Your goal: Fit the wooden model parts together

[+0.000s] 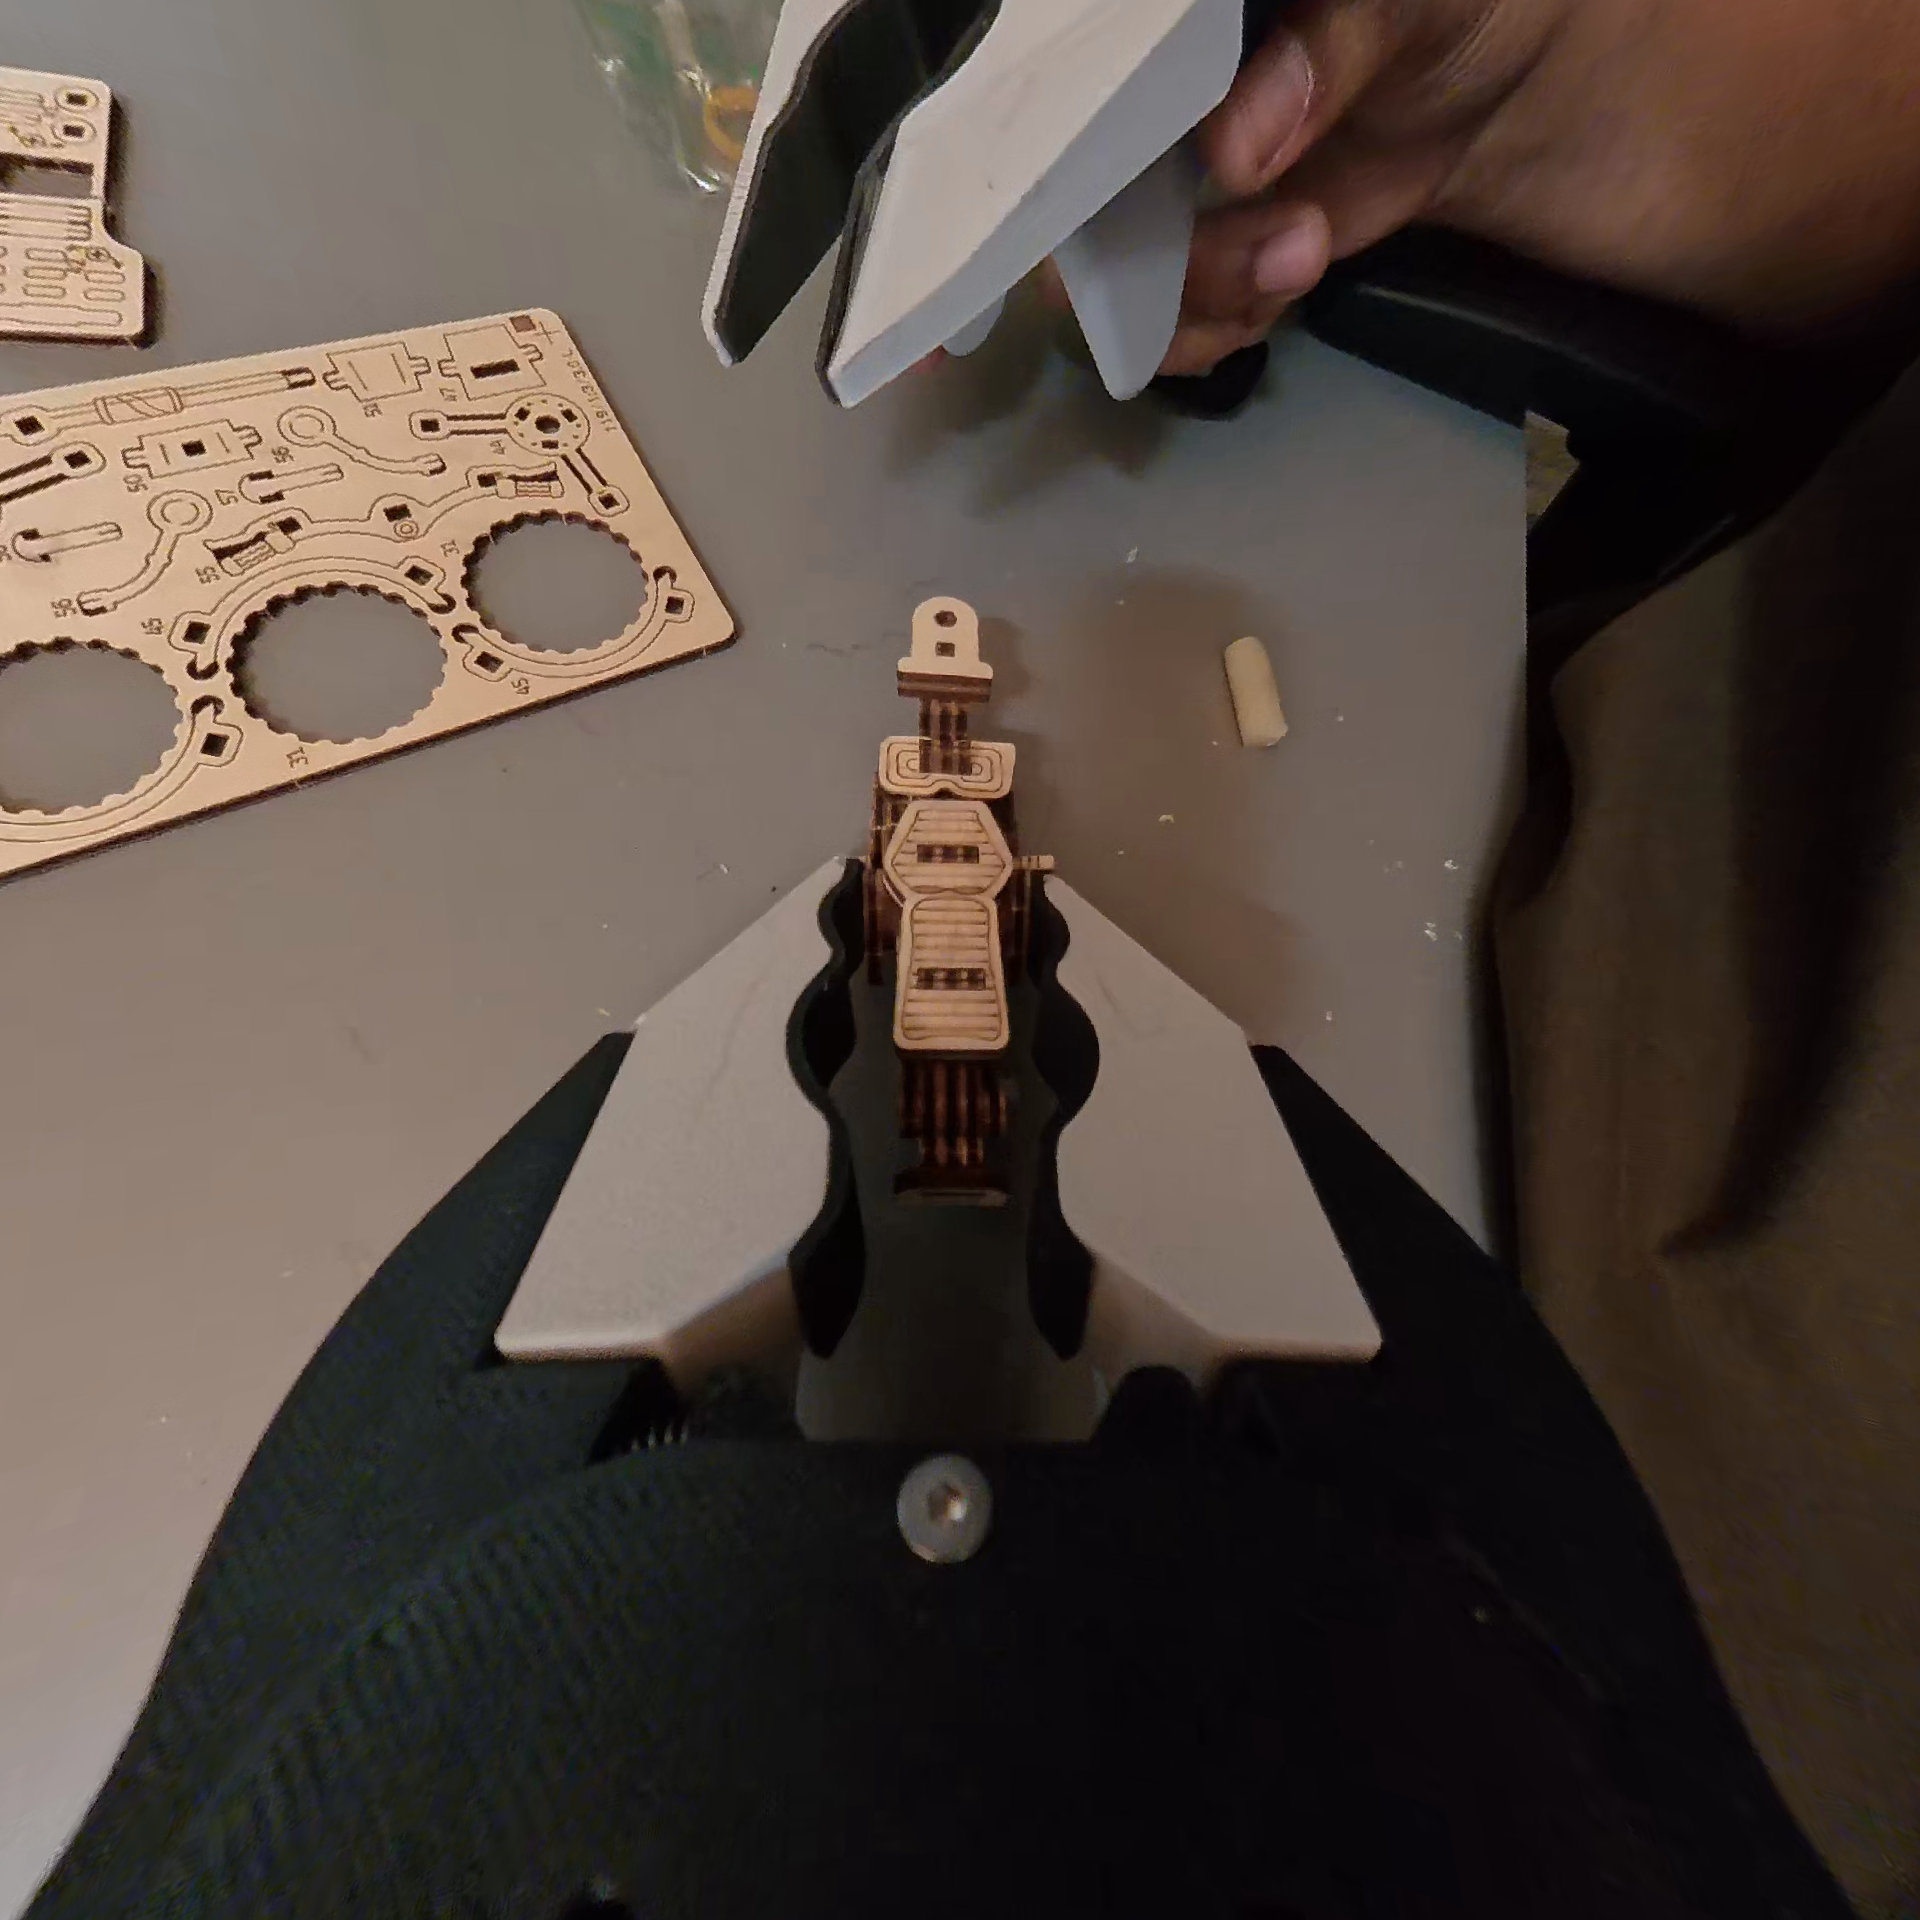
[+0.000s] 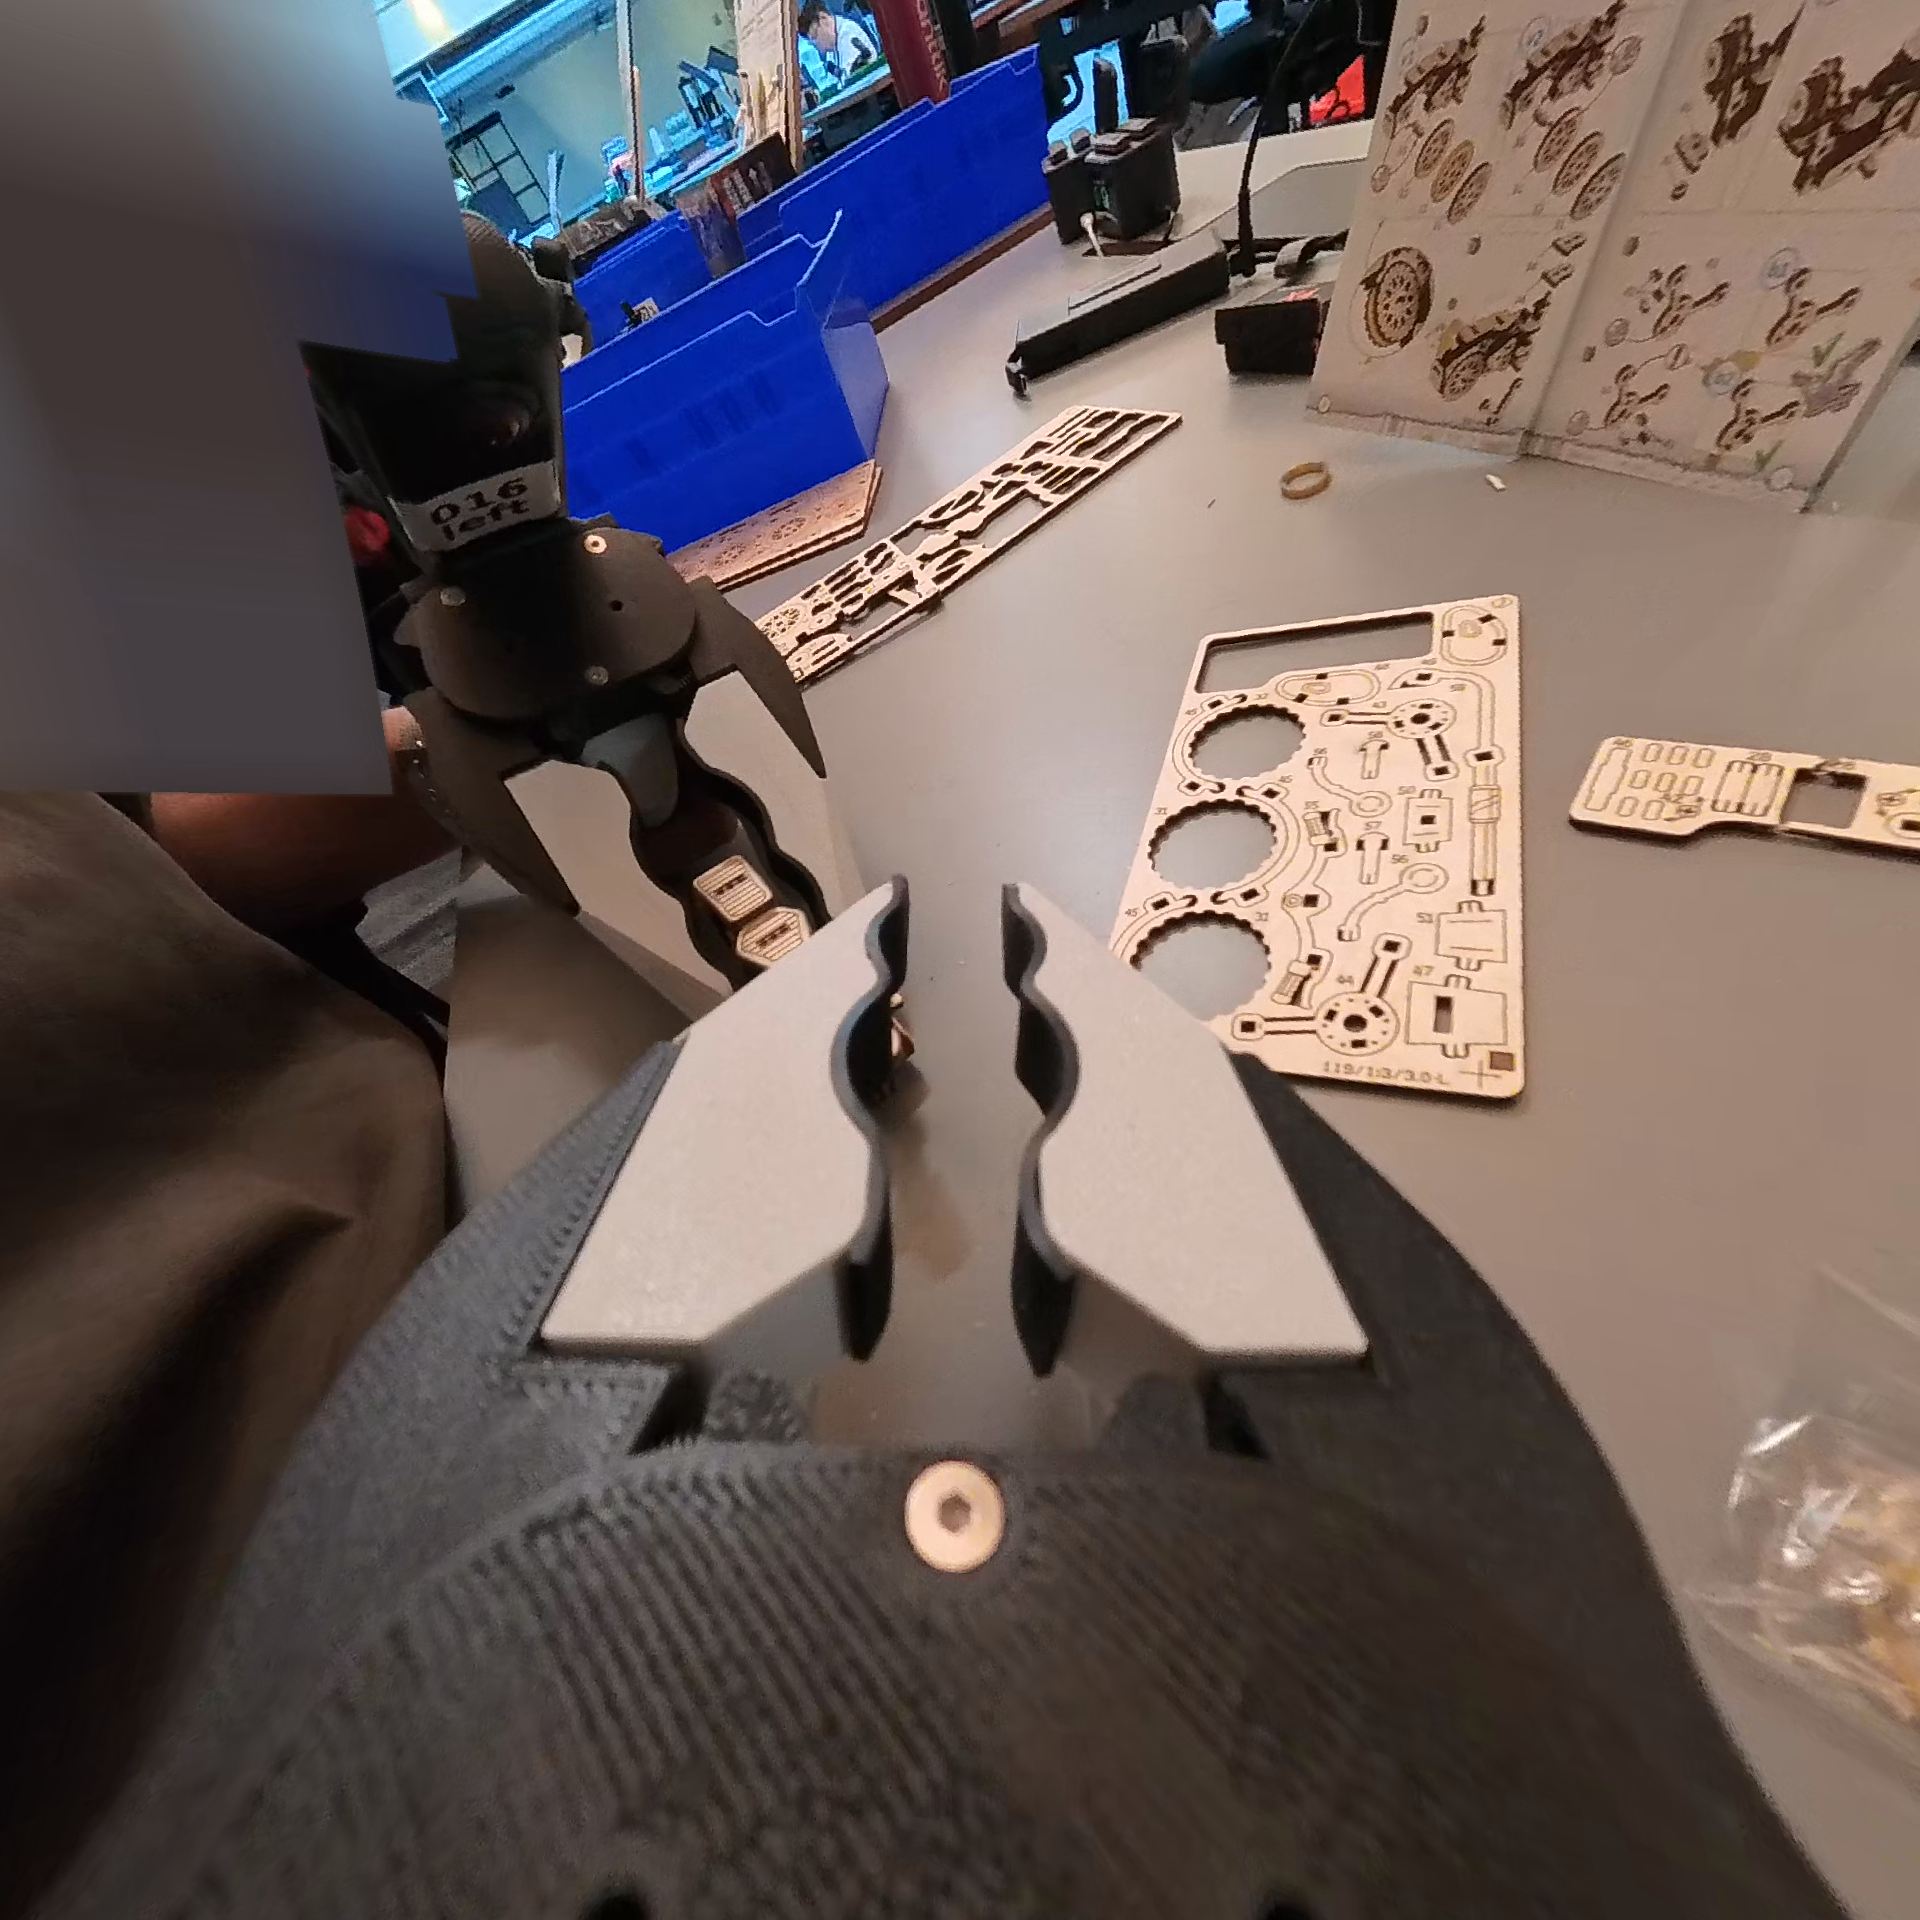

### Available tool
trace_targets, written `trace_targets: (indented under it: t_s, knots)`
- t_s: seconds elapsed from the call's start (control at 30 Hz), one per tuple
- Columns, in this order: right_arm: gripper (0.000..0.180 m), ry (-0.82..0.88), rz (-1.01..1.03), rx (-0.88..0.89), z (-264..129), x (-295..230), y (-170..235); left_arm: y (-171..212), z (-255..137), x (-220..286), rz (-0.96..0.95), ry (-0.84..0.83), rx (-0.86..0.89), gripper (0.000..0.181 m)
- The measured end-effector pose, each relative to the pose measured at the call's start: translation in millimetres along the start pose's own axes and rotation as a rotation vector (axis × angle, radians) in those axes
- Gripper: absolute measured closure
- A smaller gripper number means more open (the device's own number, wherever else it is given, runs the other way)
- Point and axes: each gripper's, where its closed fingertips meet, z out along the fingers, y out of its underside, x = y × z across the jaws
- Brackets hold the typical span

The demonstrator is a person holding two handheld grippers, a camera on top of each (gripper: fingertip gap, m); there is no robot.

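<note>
My left gripper (image 1: 951,868) is shut on a small wooden model assembly (image 1: 951,935), a stack of laser-cut layers with slatted top plates and a tab with a hole that sticks out past the fingertips. It is held just above the grey table (image 1: 416,1039). My right gripper (image 2: 953,899) is open and empty. In the left wrist view the right gripper (image 1: 790,343) hovers beyond and above the model, held by a hand. In the right wrist view the left gripper (image 2: 774,940) with the model (image 2: 732,891) is just left of my right fingers.
A wooden parts sheet with three toothed round holes (image 1: 312,582) (image 2: 1351,862) lies beside the model. More sheets (image 2: 1745,795) (image 2: 966,520), a cream peg (image 1: 1255,707), a bag of small parts (image 2: 1829,1558), an upright instruction sheet (image 2: 1621,229) and blue bins (image 2: 727,384) surround it. My hands' fingertips stand some 8 cm from each other. The cream peg (image 1: 1255,707) lies around 7 cm away from my left fingertips.
</note>
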Motion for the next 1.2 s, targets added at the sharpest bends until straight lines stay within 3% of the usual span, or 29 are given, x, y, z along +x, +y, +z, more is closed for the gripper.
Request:
trace_targets:
  t_s: [0.33,1.2]
  knots:
    - [0.164,0.001,0.024,-0.002,0,3,0,6,5,3,0.055,-0.026,-0.055,0.148]
    - [0.163,-0.010,0.087,0.010,-2,8,-1,-4,-13,2,-0.043,0.079,0.070,0.145]
